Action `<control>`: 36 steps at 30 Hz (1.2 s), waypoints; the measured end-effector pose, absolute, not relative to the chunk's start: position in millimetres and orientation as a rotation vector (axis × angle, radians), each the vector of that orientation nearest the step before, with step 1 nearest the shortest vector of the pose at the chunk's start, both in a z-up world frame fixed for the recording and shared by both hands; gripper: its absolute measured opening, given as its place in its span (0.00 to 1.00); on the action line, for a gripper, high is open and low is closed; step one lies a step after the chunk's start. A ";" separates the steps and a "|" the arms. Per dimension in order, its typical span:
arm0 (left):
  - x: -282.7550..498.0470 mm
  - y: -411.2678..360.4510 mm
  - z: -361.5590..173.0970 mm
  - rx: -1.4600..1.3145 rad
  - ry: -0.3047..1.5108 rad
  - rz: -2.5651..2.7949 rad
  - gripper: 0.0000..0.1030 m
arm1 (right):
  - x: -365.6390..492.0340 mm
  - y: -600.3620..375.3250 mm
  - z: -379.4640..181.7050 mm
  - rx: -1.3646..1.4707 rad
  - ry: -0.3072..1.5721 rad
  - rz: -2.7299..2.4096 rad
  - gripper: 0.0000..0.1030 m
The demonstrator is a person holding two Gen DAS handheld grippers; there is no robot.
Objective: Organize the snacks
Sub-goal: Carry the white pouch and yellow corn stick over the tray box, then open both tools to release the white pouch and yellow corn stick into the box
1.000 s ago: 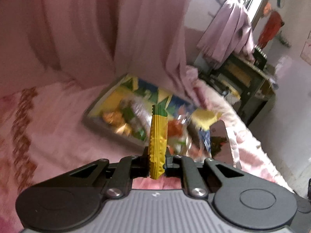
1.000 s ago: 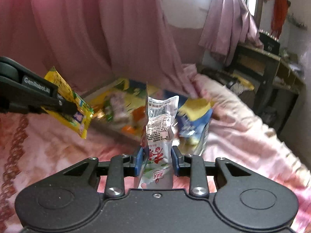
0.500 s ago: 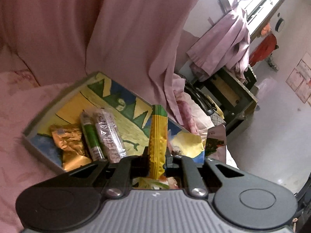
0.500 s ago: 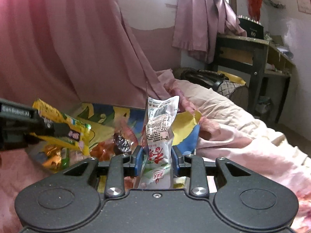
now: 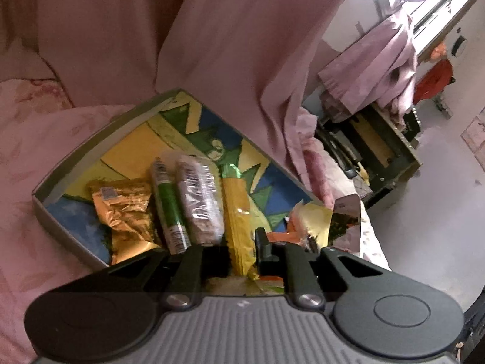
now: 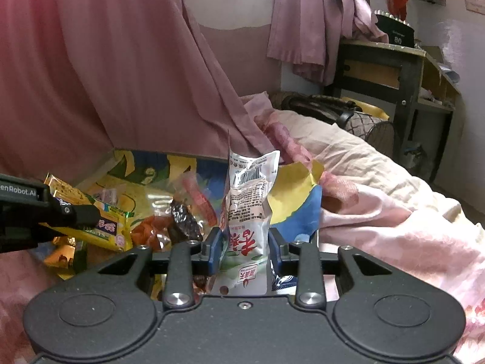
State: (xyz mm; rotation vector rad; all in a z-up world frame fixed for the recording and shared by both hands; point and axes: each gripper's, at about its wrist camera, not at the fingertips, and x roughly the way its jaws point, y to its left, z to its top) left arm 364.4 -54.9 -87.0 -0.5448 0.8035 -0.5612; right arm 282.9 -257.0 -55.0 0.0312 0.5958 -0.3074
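1. The snack tray point(image 5: 91, 148) is a shallow grey-rimmed box lying on the pink bedspread point(image 5: 36, 139), its floor printed in yellow, blue and green cartoon shapes.
2. Three snacks lie side by side in its left part: a crinkled gold foil pouch point(image 5: 124, 209), a slim green-and-white tube point(image 5: 166, 209) and a clear purple-tinted roll point(image 5: 198, 200).
3. The left gripper point(image 5: 242, 242) has a long yellow packet point(image 5: 239, 215) between its fingers, end-on, lying just right of the purple roll; the jaws are opening, and the right pad seems barely off the wrapper.
4. The right gripper point(image 6: 244, 244) has a white pouch with red lettering and a barcode point(image 6: 248, 209) standing upright between its blue pads point(image 6: 215, 247); its jaws are opening too, with small gaps showing at both sides.
5. Beyond that pouch sit an orange packet point(image 6: 151, 230), a dark shiny one point(image 6: 185, 221) and a red stick point(image 6: 200, 197) in the tray's right part.
6. A second ago both grippers hung well short of the tray, packets clamped tight; now both are down over it, and the tray fills the left wrist view.
7. The pink curtain point(image 6: 91, 60) hangs behind as before.
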 end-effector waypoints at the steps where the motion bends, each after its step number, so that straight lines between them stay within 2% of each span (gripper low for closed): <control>1: 364.5 -55.3 -86.9 -0.536 0.804 -0.556 0.17 | 283.1 -256.5 -55.7 0.028 0.597 -0.306 0.35; 3: 362.9 -57.7 -85.2 -0.507 0.797 -0.539 0.20 | 283.2 -255.4 -56.4 0.021 0.600 -0.304 0.36; 7: 357.9 -66.1 -82.1 -0.407 0.783 -0.483 0.34 | 283.5 -253.6 -57.9 0.012 0.607 -0.305 0.38; 11: 351.3 -72.3 -77.8 -0.335 0.754 -0.455 0.39 | 285.1 -253.6 -59.3 0.007 0.619 -0.308 0.39; 13: 348.5 -74.9 -75.8 -0.296 0.740 -0.433 0.47 | 285.9 -253.2 -61.0 0.012 0.628 -0.305 0.40; 17: 345.0 -77.8 -75.5 -0.256 0.730 -0.413 0.55 | 285.1 -250.9 -62.6 -0.002 0.628 -0.304 0.43; 23: 340.8 -82.7 -76.4 -0.214 0.722 -0.391 0.73 | 284.3 -249.5 -62.8 -0.002 0.631 -0.303 0.50; 25: 338.9 -84.3 -76.1 -0.207 0.724 -0.380 0.82 | 284.6 -249.2 -62.4 -0.007 0.632 -0.305 0.52; 29: 335.6 -86.2 -74.1 -0.192 0.715 -0.376 0.88 | 283.4 -248.4 -61.4 -0.004 0.632 -0.307 0.56; 31: 333.3 -88.1 -72.4 -0.167 0.698 -0.358 0.95 | 282.5 -247.8 -60.8 -0.005 0.630 -0.308 0.58; 36: 325.8 -93.6 -66.7 -0.080 0.625 -0.315 0.99 | 279.9 -248.6 -57.9 0.007 0.623 -0.311 0.60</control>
